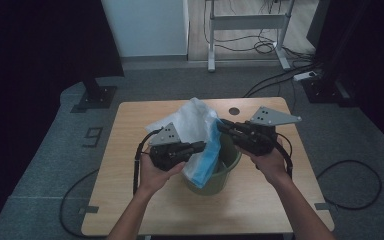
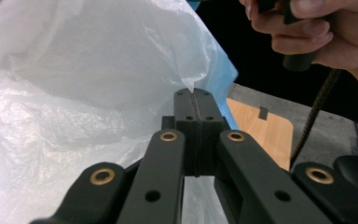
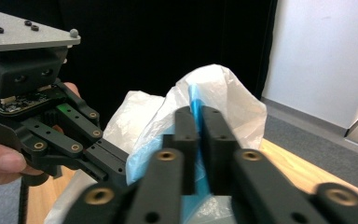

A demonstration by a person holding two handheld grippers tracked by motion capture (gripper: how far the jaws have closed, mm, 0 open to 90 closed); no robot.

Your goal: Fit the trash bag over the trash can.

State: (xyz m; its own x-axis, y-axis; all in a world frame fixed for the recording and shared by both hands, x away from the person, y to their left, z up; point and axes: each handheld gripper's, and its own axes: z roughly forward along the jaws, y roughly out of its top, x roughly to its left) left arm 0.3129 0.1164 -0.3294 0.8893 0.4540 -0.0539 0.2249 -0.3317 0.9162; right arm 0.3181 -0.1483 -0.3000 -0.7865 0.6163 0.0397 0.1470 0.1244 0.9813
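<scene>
Two grippers hold a white-and-blue plastic bag [image 1: 200, 135] over a green bucket [image 1: 226, 172] at the middle of the bench [image 1: 130, 200]. The left gripper [image 1: 200, 146] has its jaws pressed together, pinching the bag's near-left edge; the right gripper [image 1: 221, 124] pinches the blue fold at its right.

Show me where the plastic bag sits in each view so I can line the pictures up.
High view: the plastic bag is at table centre, rising out of the green bucket between the two grippers.
Left gripper view: it spreads across the left and centre, its edge pinched in the shut jaws.
Right gripper view: it stands at centre, just past the jaws.
Shared landmark: the bag's blue strip.
</scene>
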